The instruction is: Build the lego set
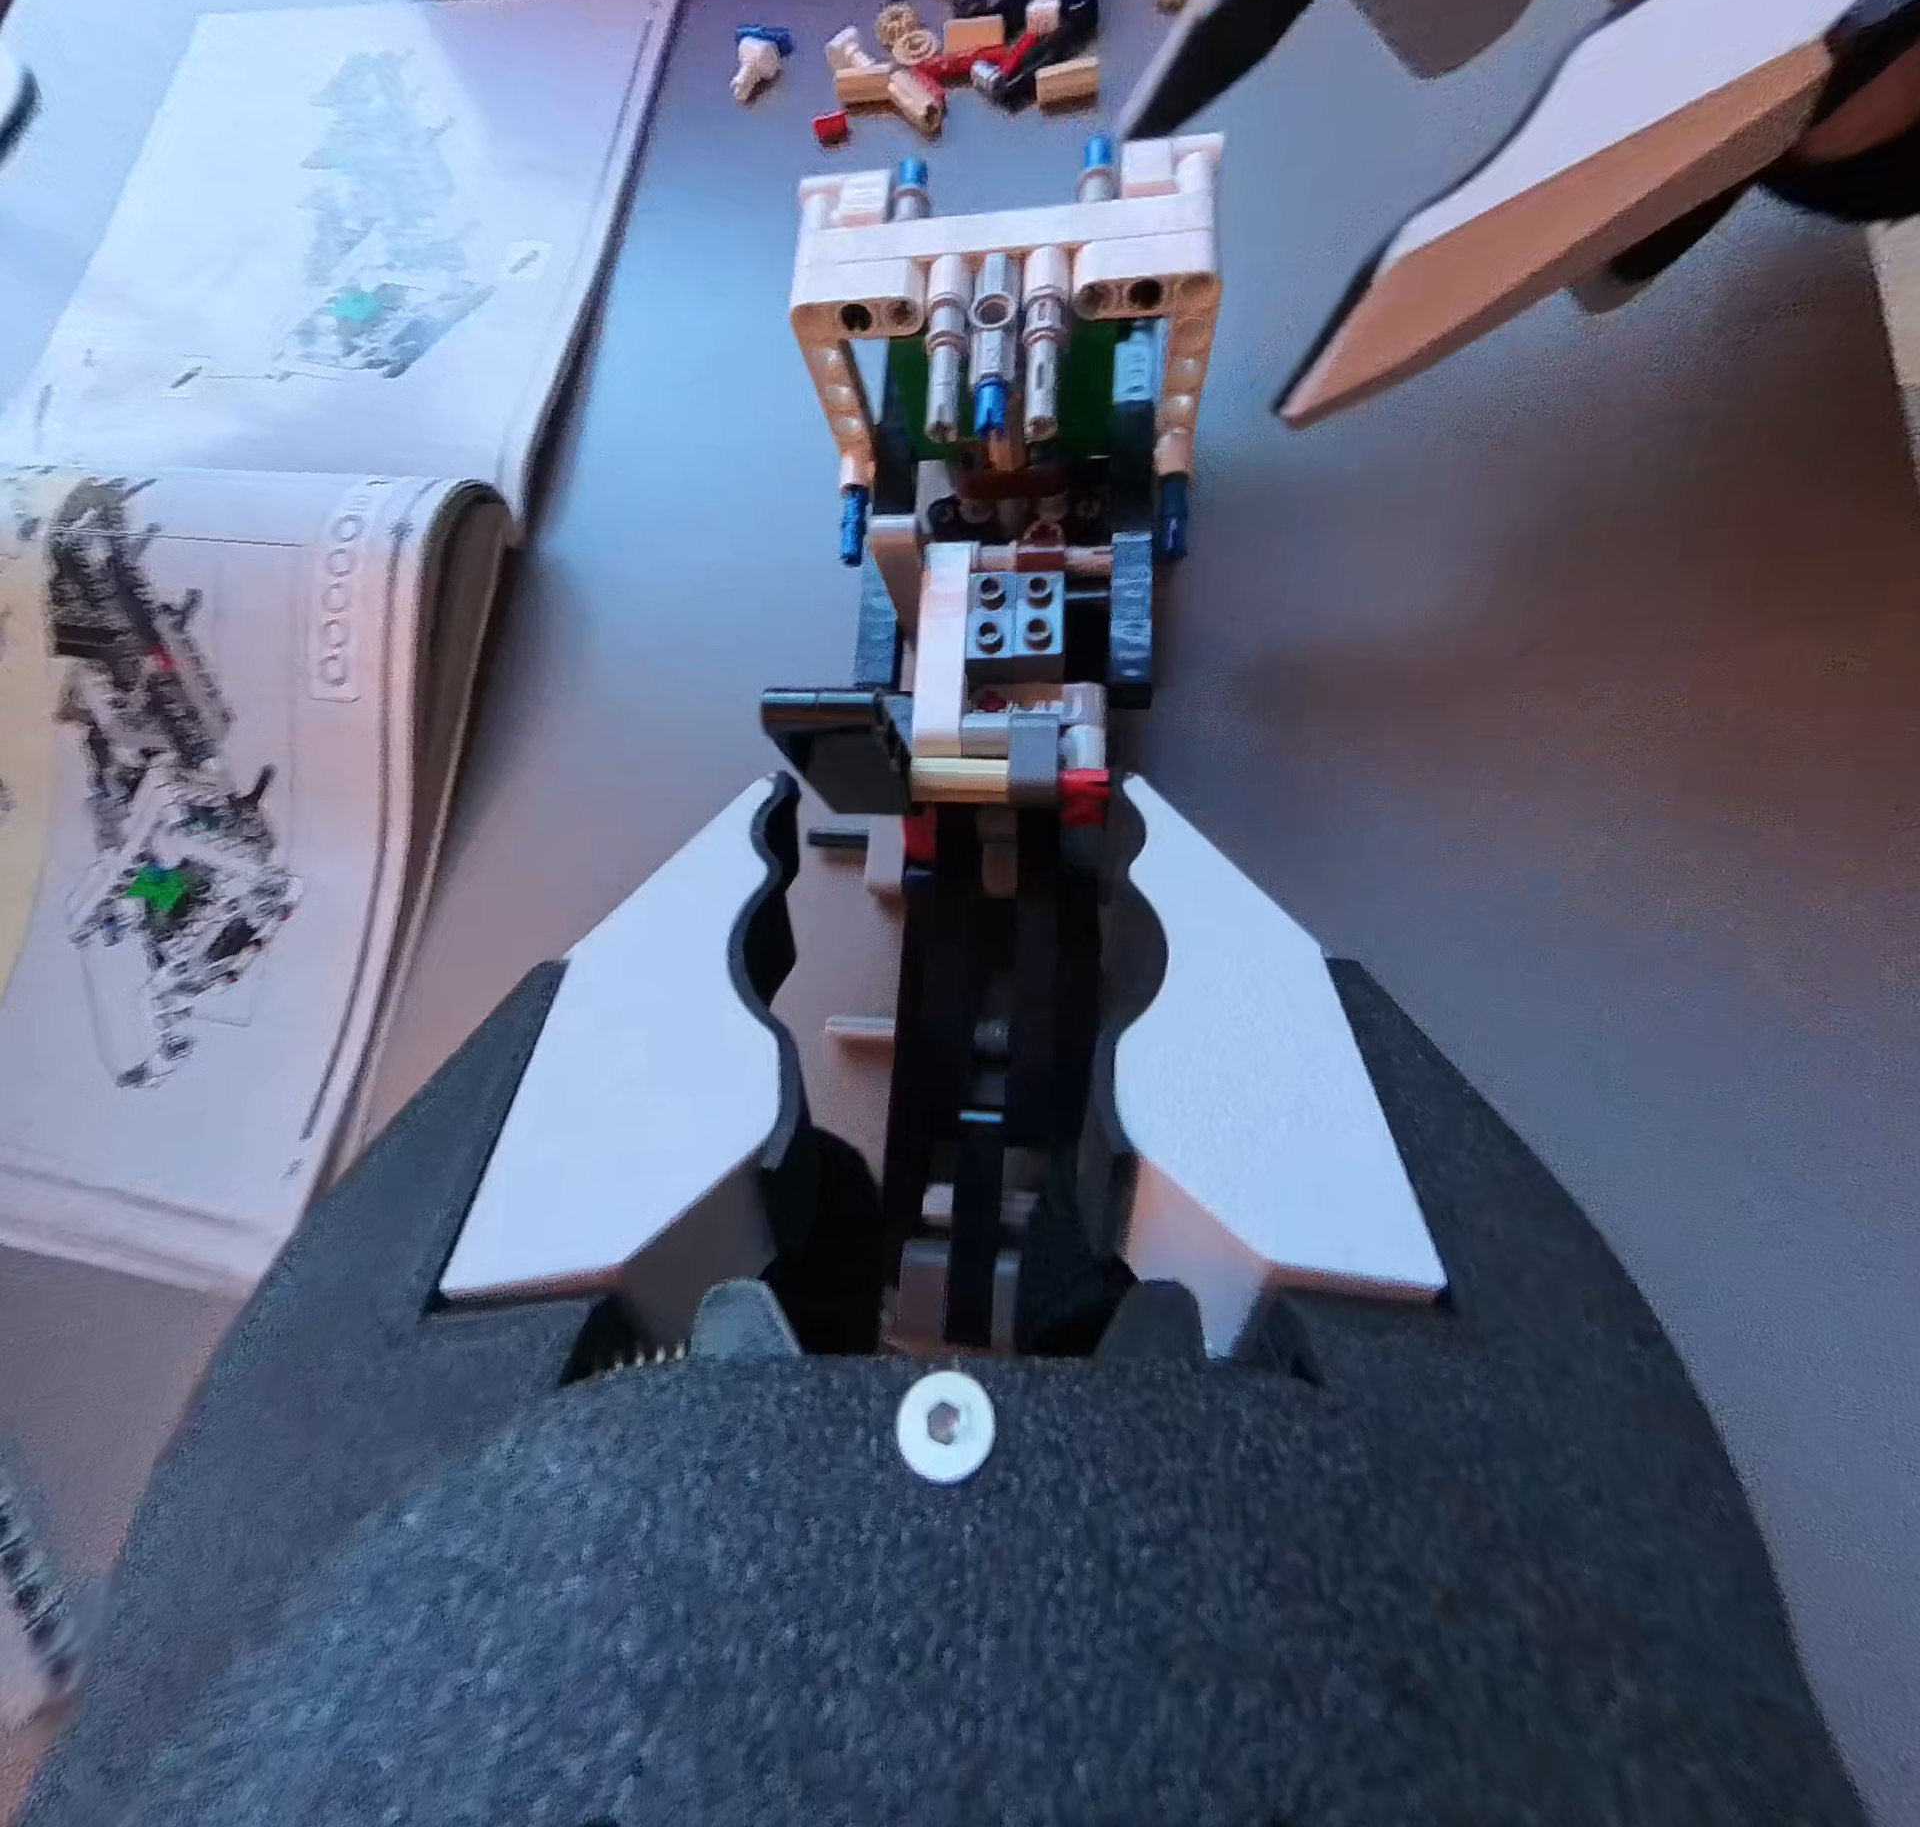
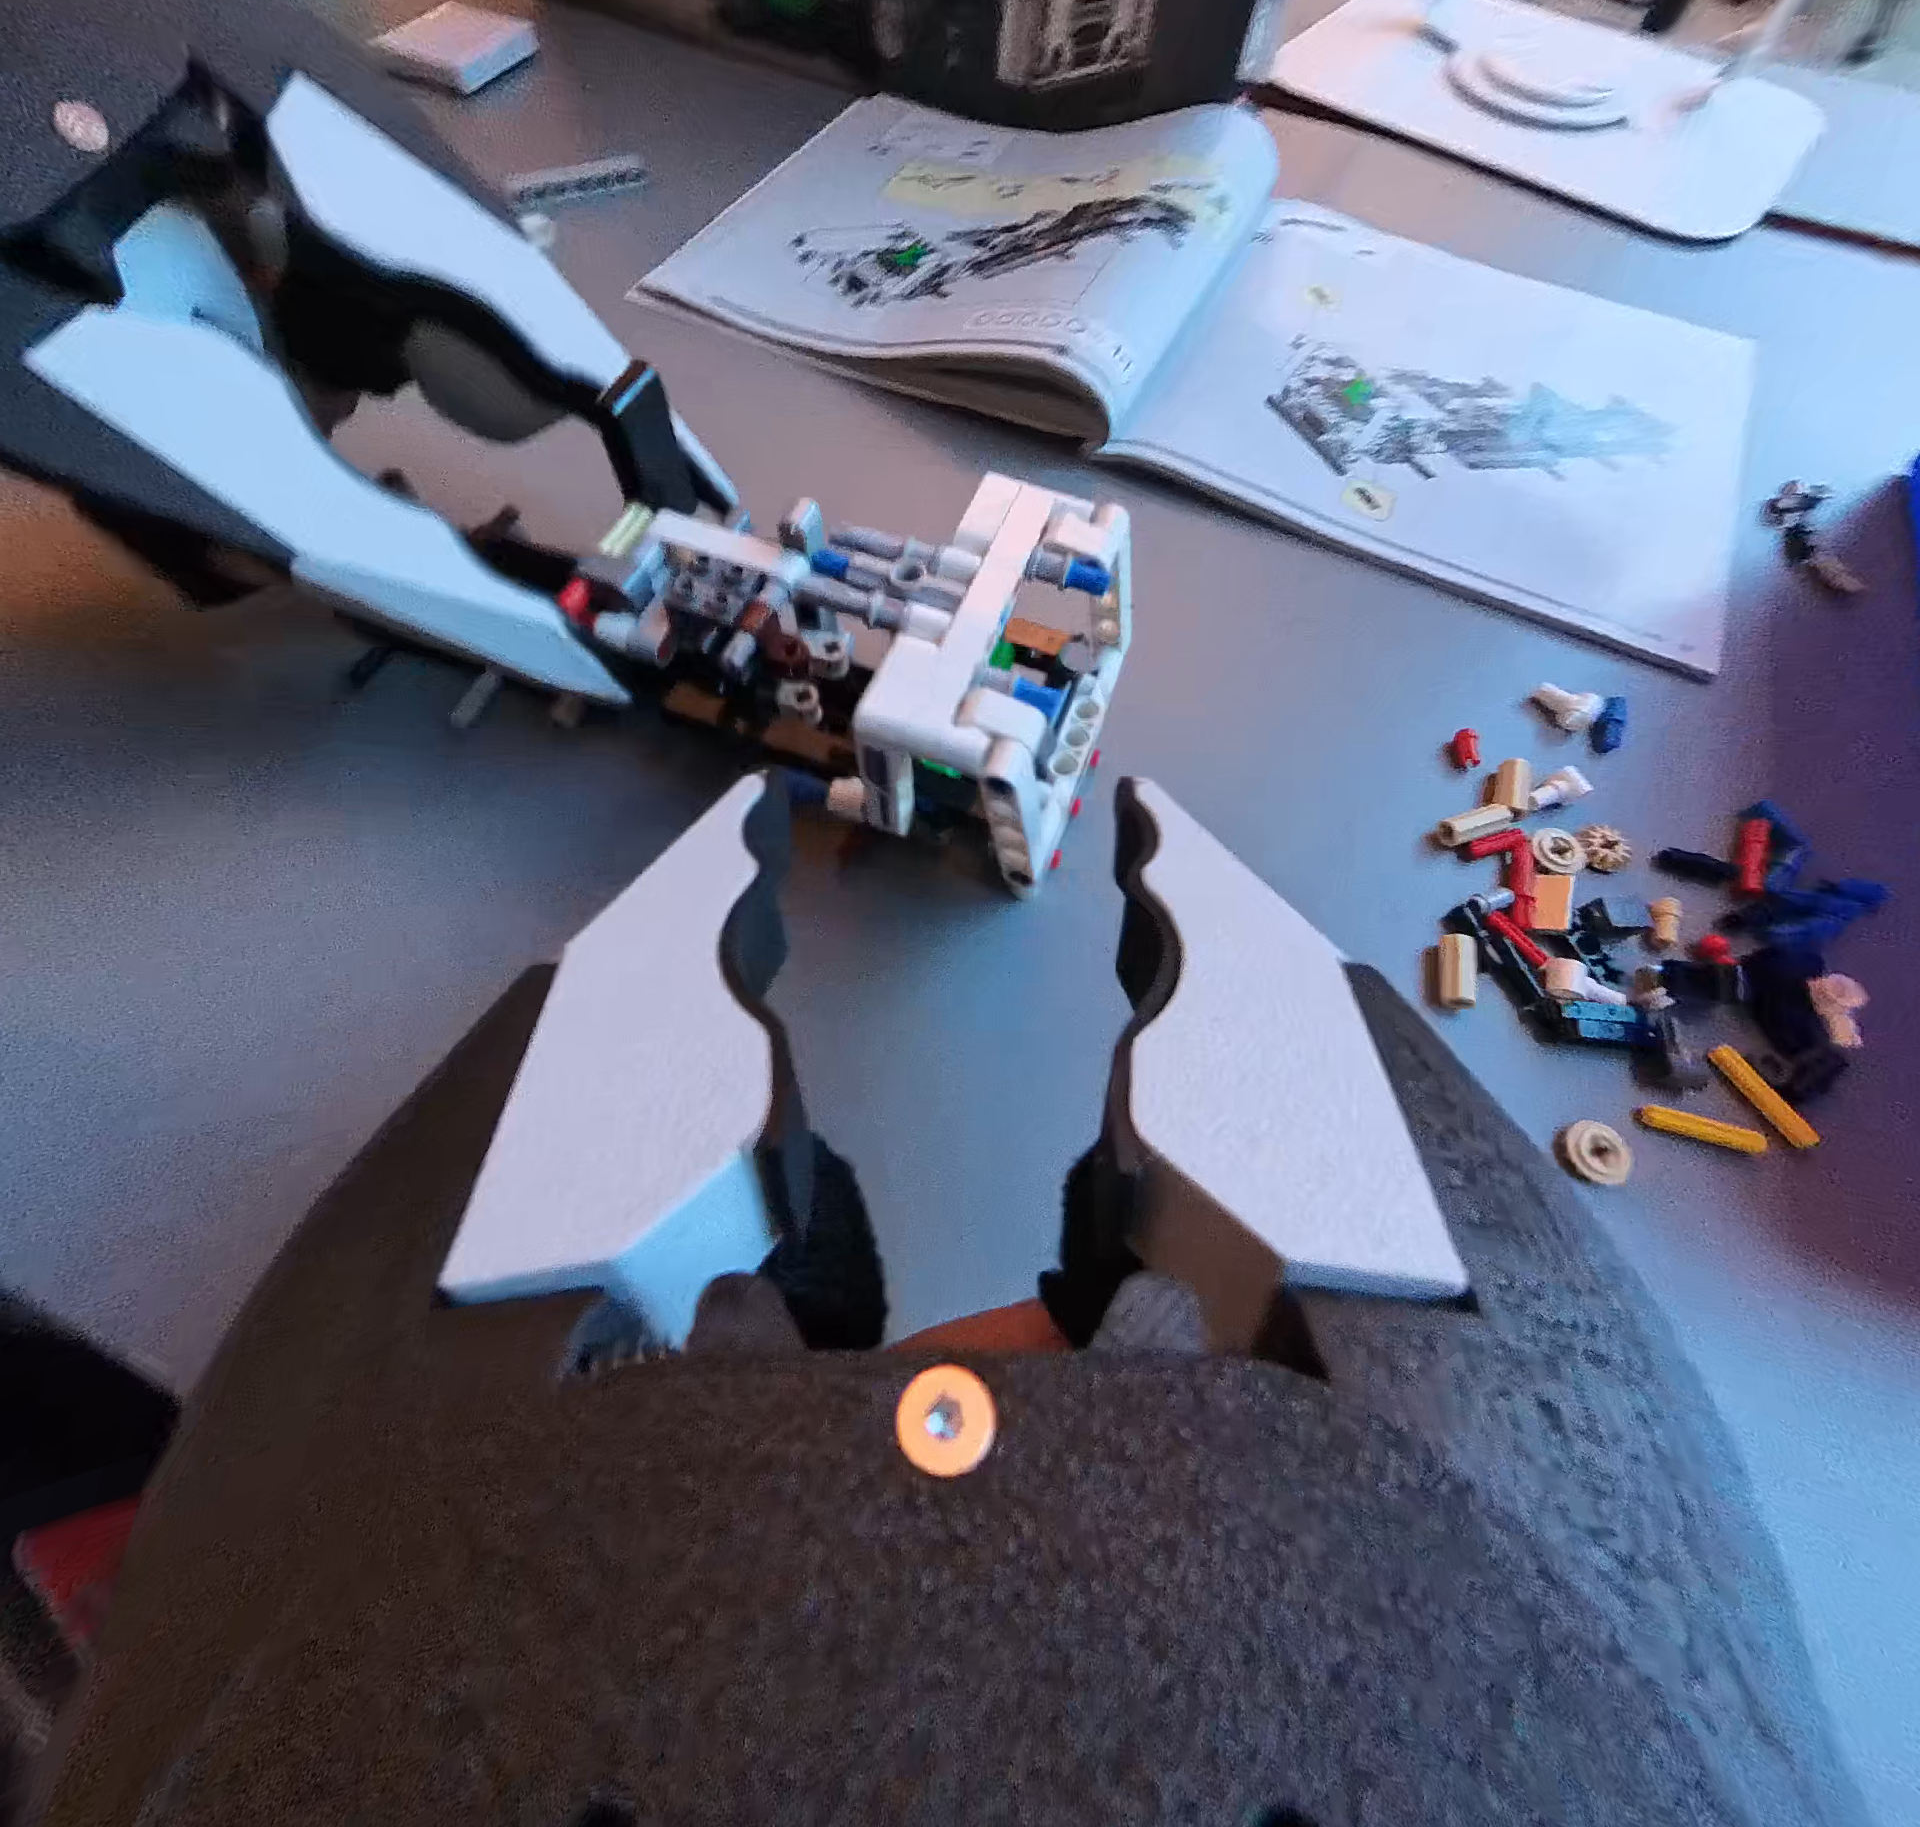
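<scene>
Left wrist view: my left tongs [image 1: 951, 801] are clenched round the dark near end of the lego model [image 1: 1003, 447], which lies on the grey table [image 1: 1507, 842] and stretches away from me to its white frame. My right tongs [image 2: 940, 801] hang released, nothing between their fingers, tips just short of the model's white frame and not touching it. Beyond the model lies a loose pile of small pieces [image 1: 966, 42]. To the model's left is the open instruction booklet [image 1: 343, 250].
</scene>
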`<control>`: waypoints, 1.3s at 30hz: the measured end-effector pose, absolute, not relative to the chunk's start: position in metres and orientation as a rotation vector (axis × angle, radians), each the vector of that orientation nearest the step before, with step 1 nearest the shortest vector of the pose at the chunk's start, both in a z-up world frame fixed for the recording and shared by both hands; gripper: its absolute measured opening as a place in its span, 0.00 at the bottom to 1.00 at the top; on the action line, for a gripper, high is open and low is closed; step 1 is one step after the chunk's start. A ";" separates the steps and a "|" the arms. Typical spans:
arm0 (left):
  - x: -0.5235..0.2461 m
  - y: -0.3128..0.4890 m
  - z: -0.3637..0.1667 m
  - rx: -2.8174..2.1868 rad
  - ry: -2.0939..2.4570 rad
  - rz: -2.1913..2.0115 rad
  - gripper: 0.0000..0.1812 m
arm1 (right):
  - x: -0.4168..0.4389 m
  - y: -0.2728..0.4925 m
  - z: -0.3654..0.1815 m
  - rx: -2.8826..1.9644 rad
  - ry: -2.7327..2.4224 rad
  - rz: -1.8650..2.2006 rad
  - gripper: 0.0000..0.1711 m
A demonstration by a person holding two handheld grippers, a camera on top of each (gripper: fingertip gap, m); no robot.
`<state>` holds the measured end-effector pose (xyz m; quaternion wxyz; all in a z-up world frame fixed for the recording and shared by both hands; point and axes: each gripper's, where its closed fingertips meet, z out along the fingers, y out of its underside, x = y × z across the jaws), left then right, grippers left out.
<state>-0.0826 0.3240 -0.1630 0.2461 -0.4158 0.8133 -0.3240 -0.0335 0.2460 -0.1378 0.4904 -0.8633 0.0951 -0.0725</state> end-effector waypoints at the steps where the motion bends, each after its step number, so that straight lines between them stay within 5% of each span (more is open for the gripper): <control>1: -0.083 0.329 -0.161 -1.137 2.209 -0.858 0.34 | -0.036 0.245 -0.142 -2.115 0.197 -0.109 0.37; 11: -0.082 0.370 -0.163 -1.213 2.128 -0.605 0.33 | -0.077 0.238 -0.143 -2.104 0.016 0.080 0.28; 20: -0.107 0.341 -0.164 -1.416 1.910 -0.753 0.23 | -0.040 0.272 -0.136 -2.025 -0.374 0.247 0.65; 26: -0.104 0.320 -0.168 -1.484 1.831 -0.890 0.23 | -0.079 0.247 -0.144 -2.032 -0.387 0.531 0.54; 39: -0.207 0.316 -0.125 -1.522 1.578 -0.882 0.21 | -0.163 0.216 -0.136 -2.045 -0.320 0.548 0.50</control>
